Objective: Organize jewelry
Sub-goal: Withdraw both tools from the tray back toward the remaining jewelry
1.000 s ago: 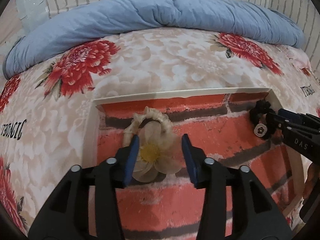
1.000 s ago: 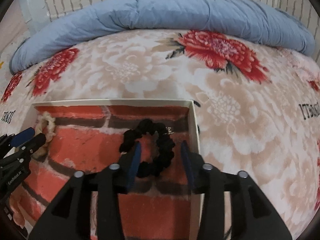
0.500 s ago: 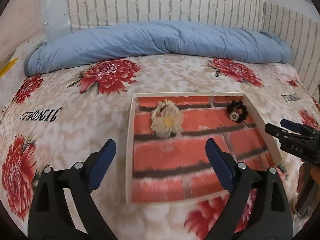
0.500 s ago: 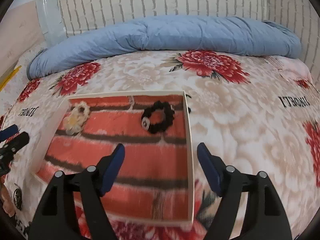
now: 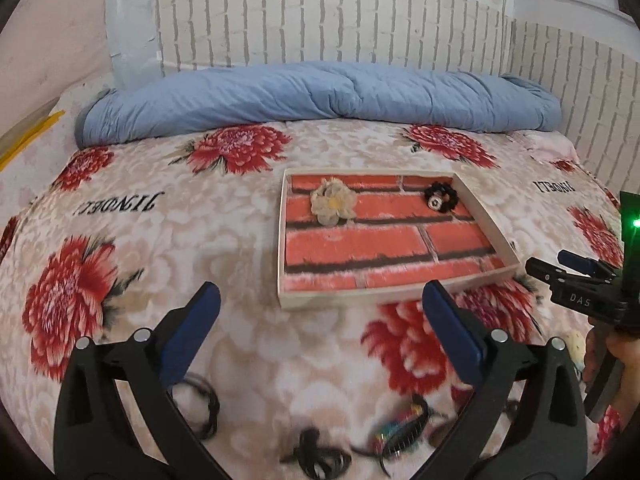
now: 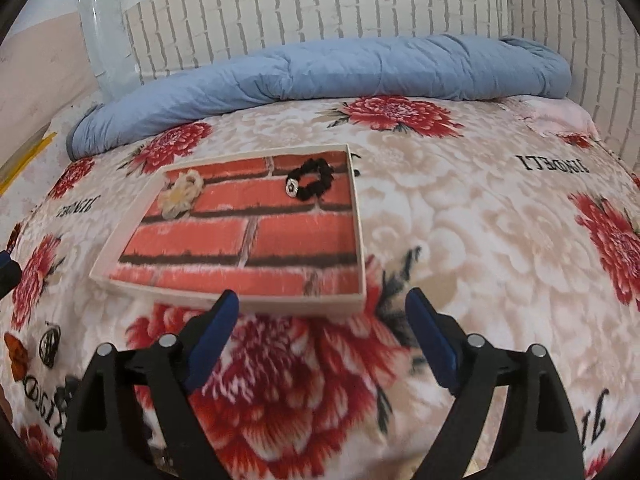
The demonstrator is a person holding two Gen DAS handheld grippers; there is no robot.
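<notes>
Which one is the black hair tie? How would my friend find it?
On the flowery bed lies a shallow box with a red brick picture inside. The black hair tie sits in its far right corner; unlike the cream flower scrunchie, it carries a small round charm.

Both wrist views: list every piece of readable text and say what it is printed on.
"DAS": white letters on the right gripper, seen in the left wrist view.
"JINGBELI", as best it reads, upside down: black print on the floral blanket, left of the tray.
The same word repeats on the blanket right of the tray.
Blanket lettering at the right wrist view's lower edges: too blurred to read.
</notes>
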